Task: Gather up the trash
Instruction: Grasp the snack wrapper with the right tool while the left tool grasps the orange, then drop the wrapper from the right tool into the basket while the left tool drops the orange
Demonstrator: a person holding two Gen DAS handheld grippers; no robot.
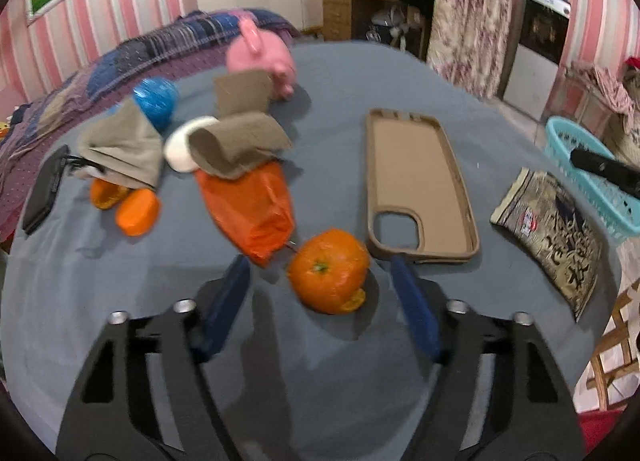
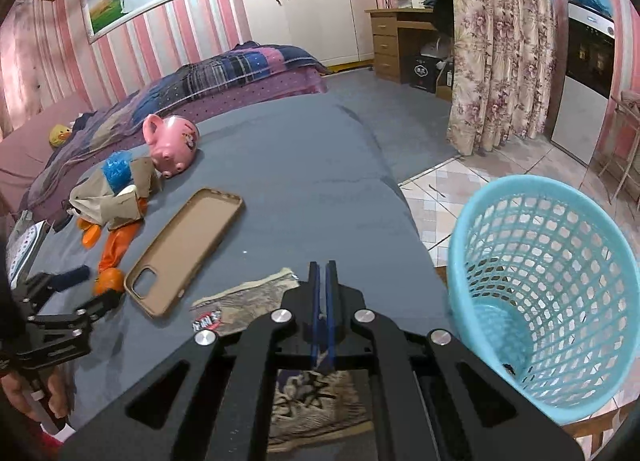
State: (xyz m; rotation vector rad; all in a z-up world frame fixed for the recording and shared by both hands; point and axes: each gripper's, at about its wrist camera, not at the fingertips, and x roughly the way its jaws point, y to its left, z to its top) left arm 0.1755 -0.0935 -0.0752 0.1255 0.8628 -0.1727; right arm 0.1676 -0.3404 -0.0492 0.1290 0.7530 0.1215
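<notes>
While the left tongs (image 1: 320, 281) hang spread wide over the grey table (image 1: 320, 73), the orange peel (image 1: 328, 270) sits right between the blue pads (image 1: 230, 293), not yet touched; looks like the approach to a pick, pads either side so a squeeze would trap it. Peel has a loose flap at its lower edge, so it will likely crush a bit.

Right tongs (image 2: 323, 265) are clenched, pads together with nothing visibly between them, parked low over the snack wrapper (image 2: 256, 297), which lies flat on the table near its edge. The turquoise basket (image 2: 540, 285) stands just off the table on that side, near the wrapper, so drops are short; inside it I see one small dark scrap, the rest looks unfilled.

Other likely trash: orange plastic bag (image 1: 252, 209) just beyond the peel, brown paper pieces (image 1: 236, 145) lying over it and over small orange bits (image 1: 136, 211). Phone case (image 1: 416, 181), pink piggy bank (image 1: 264, 57) and blue ball (image 1: 156, 97) probably stay.

Most of the job seems left to do.
</notes>
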